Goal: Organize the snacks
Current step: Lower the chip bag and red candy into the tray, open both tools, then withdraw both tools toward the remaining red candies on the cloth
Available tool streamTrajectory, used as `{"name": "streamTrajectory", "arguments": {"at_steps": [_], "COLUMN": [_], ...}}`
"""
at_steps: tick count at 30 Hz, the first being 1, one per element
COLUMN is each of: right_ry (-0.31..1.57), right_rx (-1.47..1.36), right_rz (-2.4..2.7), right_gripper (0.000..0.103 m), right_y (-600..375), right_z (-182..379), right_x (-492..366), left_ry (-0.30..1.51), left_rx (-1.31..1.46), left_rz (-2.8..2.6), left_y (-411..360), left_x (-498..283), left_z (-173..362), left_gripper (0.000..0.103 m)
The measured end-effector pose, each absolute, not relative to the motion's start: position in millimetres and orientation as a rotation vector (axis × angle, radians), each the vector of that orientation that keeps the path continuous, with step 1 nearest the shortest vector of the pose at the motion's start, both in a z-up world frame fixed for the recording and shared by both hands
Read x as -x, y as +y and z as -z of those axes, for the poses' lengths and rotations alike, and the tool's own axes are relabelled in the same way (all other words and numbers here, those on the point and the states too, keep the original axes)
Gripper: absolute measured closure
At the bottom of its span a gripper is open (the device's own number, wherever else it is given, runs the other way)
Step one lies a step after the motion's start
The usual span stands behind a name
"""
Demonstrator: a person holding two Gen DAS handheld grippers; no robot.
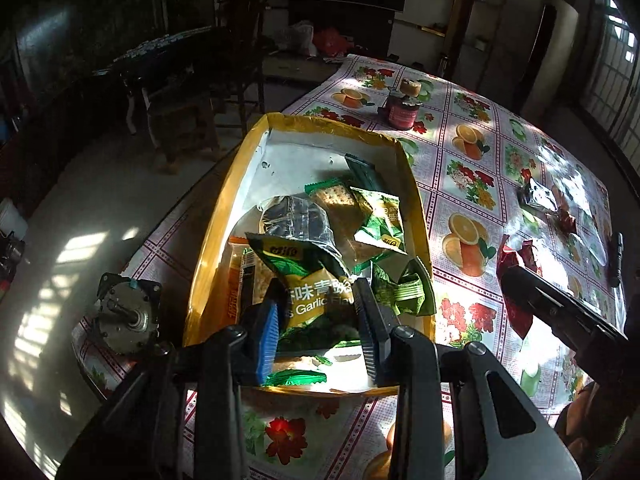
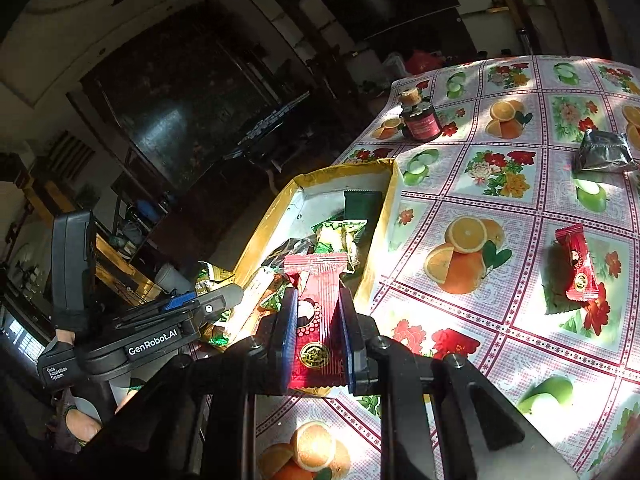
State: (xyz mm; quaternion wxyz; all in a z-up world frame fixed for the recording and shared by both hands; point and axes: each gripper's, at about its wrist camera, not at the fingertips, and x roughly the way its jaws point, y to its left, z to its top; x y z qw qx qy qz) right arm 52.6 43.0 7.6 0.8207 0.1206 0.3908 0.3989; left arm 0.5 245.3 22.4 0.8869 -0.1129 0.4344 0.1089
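Your biggest risk is the two tools meeting over the box (image 1: 224,216) — in the right wrist view the left gripper (image 2: 208,300) already reaches in from the lower left, close beside the right gripper (image 2: 318,320). Release too early and the red packet (image 2: 316,308) could catch the yellow rim and land on the table (image 2: 500,280). Your left gripper (image 1: 320,312) tilts steeply down over the box's near end, jaws clamped on the green pea packet (image 1: 316,280). The right one slants more shallowly at the bottom centre, jaws clenched on the red packet. Another red packet (image 2: 578,264) and a silver packet (image 2: 606,152) lie loose at right.
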Motion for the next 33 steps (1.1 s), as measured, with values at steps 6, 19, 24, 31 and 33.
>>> {"name": "streamTrajectory", "arguments": {"at_steps": [6, 19, 24, 31, 33], "right_ry": [0.854, 0.909, 0.886, 0.823, 0.826], "right_rx": [-0.191, -0.095, -0.138, -0.201, -0.230], "right_rz": [-0.843, -0.817, -0.806, -0.686, -0.617], "right_gripper": [0.085, 0.081, 0.071, 0.059, 0.059], "right_y": [87.6, 120.4, 104.5, 26.4, -7.7], "right_z": [1.2, 26.5, 17.1, 7.2, 11.0], "right_x": [-82.5, -92.5, -91.5, -83.2, -84.3], "left_ry": [0.937, 0.959, 0.919, 0.884, 0.888], "left_rx": [0.265, 0.299, 0.310, 0.269, 0.251], "left_rz": [-0.223, -0.241, -0.238, -0.170, -0.132], "left_y": [254.8, 275.1, 275.0, 239.0, 221.4], "left_x": [-21.7, -38.3, -29.1, -26.0, -29.2], "left_z": [-10.8, 3.1, -11.4, -30.2, -31.7], "left_gripper": [0.066, 0.062, 0.037, 0.024, 0.023]}}
